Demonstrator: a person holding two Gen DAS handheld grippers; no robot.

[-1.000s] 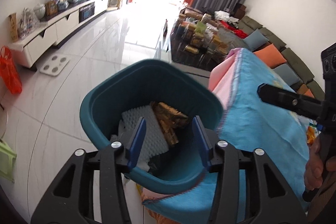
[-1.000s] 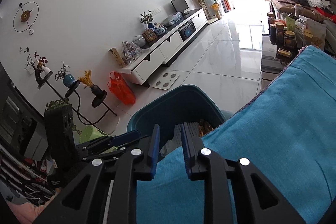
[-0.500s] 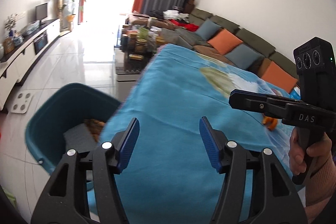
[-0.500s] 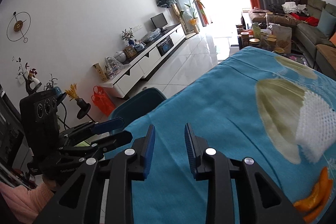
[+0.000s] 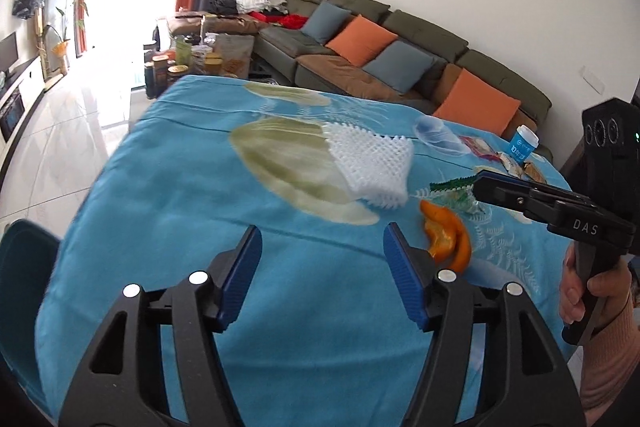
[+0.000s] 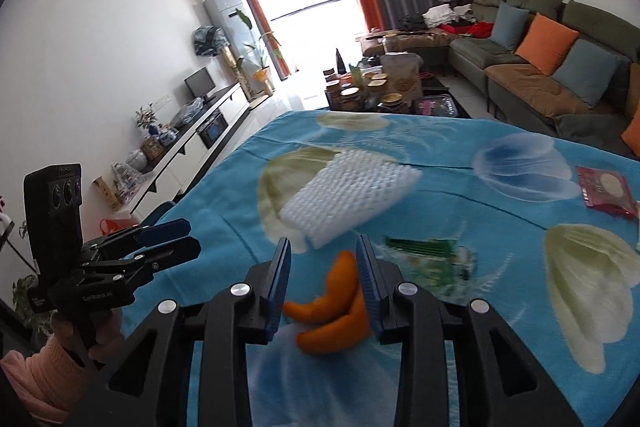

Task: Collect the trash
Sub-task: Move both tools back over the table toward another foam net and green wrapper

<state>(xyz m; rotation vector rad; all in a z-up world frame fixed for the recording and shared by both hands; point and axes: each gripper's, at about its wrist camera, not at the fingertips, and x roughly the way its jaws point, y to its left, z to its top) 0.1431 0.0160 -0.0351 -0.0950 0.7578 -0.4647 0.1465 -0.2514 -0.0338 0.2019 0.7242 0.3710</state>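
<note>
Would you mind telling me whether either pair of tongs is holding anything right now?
Nothing is held. The left tongs are open over bare cloth; the right tongs are open around the orange peel, not yet clamped.

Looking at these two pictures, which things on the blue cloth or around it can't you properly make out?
- Orange peel: right wrist view, near end hidden behind the right gripper.
- Teal bin: left wrist view, cut off by the edge, contents unseen.
- Green wrapper: right wrist view, blurred, print unreadable.
- Paper cup: left wrist view, lettering too small.
</note>
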